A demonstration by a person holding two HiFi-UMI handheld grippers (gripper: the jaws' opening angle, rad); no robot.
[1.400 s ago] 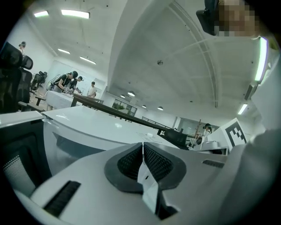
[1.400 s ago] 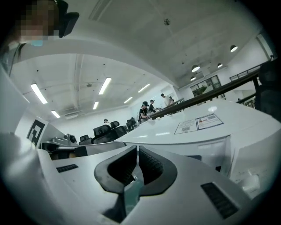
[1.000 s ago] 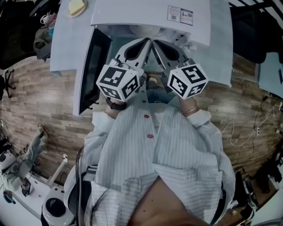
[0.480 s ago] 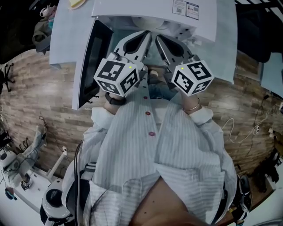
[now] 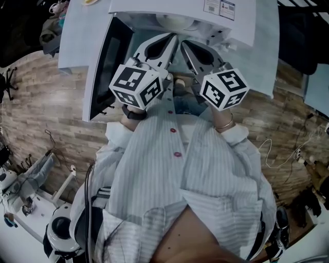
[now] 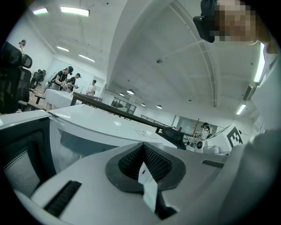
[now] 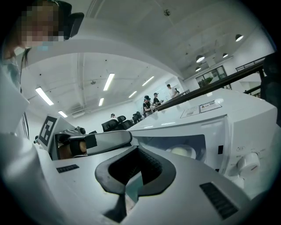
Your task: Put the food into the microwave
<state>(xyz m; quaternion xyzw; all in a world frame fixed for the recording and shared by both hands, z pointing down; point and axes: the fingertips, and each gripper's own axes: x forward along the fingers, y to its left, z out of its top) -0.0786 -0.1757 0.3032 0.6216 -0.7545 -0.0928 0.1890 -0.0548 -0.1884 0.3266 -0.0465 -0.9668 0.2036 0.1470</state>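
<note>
The person held both hands close before the chest, each gripper pointing nearly level at the white box-shaped microwave (image 5: 234, 28). The left gripper (image 5: 172, 38) had its jaws pressed together on nothing. The right gripper (image 5: 183, 45) was likewise closed and empty, its tip just beside the left one. The microwave's dark-windowed door (image 5: 108, 72) hung open to the left. A pale, round portion of food (image 5: 177, 21) lay inside the cavity.

head view looks down; gripper views, seemingly close, share the microwave (image 5: 169, 7).
</note>
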